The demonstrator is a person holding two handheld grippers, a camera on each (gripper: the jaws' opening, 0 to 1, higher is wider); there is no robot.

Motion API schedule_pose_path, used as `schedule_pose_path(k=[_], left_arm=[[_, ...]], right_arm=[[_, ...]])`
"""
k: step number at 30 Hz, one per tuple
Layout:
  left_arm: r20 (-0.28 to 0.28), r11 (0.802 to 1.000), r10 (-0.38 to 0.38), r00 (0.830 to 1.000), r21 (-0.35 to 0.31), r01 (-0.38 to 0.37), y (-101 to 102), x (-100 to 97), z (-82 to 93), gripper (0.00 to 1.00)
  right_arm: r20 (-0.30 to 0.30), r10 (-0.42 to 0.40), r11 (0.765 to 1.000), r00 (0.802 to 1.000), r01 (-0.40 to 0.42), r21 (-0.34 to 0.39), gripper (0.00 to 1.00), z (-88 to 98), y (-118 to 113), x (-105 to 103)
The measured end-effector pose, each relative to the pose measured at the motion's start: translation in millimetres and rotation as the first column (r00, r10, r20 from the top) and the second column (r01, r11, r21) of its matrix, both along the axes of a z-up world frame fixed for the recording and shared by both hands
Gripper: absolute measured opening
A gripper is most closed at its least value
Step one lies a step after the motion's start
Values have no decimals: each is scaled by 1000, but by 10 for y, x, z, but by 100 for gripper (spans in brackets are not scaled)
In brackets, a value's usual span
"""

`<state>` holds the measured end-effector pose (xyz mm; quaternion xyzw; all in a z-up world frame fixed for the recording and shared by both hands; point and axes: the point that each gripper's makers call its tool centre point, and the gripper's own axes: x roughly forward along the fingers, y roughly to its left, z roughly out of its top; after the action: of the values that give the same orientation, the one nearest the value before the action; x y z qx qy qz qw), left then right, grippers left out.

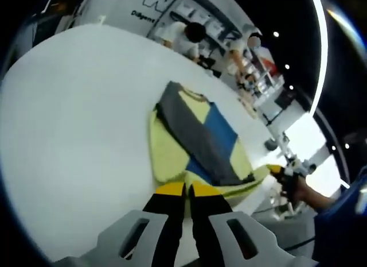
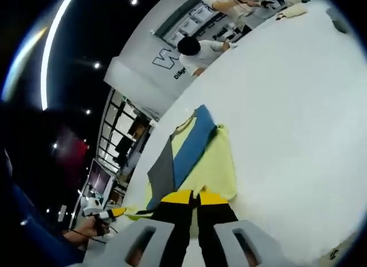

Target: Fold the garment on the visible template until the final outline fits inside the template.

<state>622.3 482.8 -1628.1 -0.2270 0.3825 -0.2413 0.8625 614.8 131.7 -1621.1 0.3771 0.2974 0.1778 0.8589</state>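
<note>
A yellow garment (image 1: pixel 169 155) with grey and blue panels lies on the white table (image 1: pixel 74 123), its collar at the far end. My left gripper (image 1: pixel 187 190) is shut on the near hem, the yellow tips pressed together over the cloth. At the hem's right corner, a hand holds the right gripper (image 1: pixel 281 174). In the right gripper view the same garment (image 2: pixel 212 166) stretches away from my right gripper (image 2: pixel 198 197), which is shut on its near edge. The left gripper (image 2: pixel 112 212) shows at the lower left, held by a hand at the hem's other corner.
The white table (image 2: pixel 298 106) runs wide around the garment. People (image 1: pixel 186 37) stand at benches beyond its far edge. Small items (image 1: pixel 270 144) sit near the table's right edge. Dark room with ceiling lights behind.
</note>
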Motion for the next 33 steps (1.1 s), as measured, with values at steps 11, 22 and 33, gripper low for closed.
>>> schedule_pose_path(k=[11, 22, 33], left_arm=[[25, 1000, 19, 1000, -6, -19, -10, 423, 37, 1], [21, 999, 33, 999, -6, -33, -27, 897, 48, 1], [6, 999, 42, 999, -16, -42, -102, 1097, 116, 1]], right_arm=[[-11, -2, 1000, 1000, 2, -1, 0, -19, 15, 454], [-8, -10, 1000, 1000, 10, 22, 0, 26, -33, 879], [-18, -25, 999, 1000, 25, 39, 0, 13, -78, 1171]])
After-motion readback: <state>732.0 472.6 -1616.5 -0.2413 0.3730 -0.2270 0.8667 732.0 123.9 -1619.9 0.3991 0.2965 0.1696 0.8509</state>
